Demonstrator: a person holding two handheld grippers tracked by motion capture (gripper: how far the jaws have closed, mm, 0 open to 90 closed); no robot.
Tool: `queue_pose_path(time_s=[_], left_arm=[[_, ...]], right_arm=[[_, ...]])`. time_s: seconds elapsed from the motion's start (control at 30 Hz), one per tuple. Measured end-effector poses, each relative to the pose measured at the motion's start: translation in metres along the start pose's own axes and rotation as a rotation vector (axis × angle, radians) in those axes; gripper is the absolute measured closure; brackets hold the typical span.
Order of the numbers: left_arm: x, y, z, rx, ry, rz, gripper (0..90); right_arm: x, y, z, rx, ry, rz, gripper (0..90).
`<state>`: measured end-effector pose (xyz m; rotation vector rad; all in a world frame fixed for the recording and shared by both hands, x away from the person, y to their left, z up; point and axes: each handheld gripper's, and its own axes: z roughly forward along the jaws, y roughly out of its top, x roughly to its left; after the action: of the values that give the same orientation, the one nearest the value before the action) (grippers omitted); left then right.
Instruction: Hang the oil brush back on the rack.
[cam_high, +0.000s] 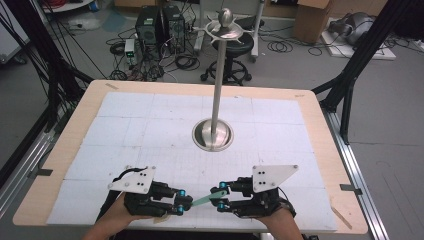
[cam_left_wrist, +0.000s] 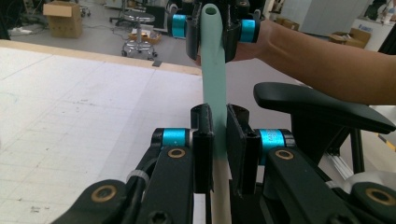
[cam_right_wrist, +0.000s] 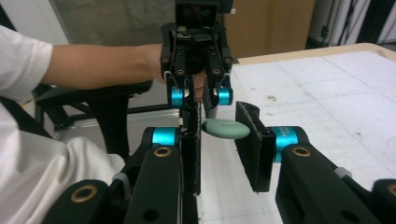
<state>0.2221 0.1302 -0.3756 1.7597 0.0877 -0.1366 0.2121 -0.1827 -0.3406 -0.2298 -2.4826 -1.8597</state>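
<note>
A utensil with a mint-green head (cam_high: 202, 201) and a pale wooden handle (cam_left_wrist: 220, 196) hangs level between the two grippers, above the table's near edge. My left gripper (cam_high: 186, 202) is shut on it where the green meets the wood (cam_left_wrist: 214, 79). My right gripper (cam_high: 220, 197) faces the left one from the right. In the left gripper view its black jaws (cam_left_wrist: 212, 32) sit tight against both sides of the green tip. In the right gripper view the rounded green tip (cam_right_wrist: 224, 129) spans the gap from pad to pad, with the left gripper (cam_right_wrist: 200, 95) straight behind it.
A metal stand with a round base (cam_high: 213, 135) and a tall pole stands at the middle of the white mat (cam_high: 125, 130). The wooden table edge (cam_high: 70, 145) frames the mat. A black chair armrest (cam_left_wrist: 317, 105) lies below the grippers on my side.
</note>
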Motion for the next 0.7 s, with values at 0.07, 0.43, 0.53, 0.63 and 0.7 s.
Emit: queue_pose_path(time_s=[0.07,0.43,0.53,0.63,0.7], left_arm=[[0.0,0.0,-0.001,0.002,-0.008,0.007,80.6],[-0.006,0.004,-0.006,-0.004,0.136,-0.026,53.5],[-0.01,0.006,-0.008,0.016,0.227,0.02,47.0],[-0.011,0.008,-0.008,0.059,0.287,0.054,42.4],[-0.01,0.009,-0.006,0.114,0.331,0.086,42.1]], right_arm=[[0.001,0.002,0.001,0.001,0.021,0.0,74.3],[0.0,0.013,0.001,0.03,-0.022,0.082,75.7],[-0.004,0.014,0.001,0.034,-0.065,0.125,75.7],[-0.007,0.016,0.004,0.056,-0.113,0.165,75.6],[-0.008,0.017,0.008,0.069,-0.137,0.197,75.6]])
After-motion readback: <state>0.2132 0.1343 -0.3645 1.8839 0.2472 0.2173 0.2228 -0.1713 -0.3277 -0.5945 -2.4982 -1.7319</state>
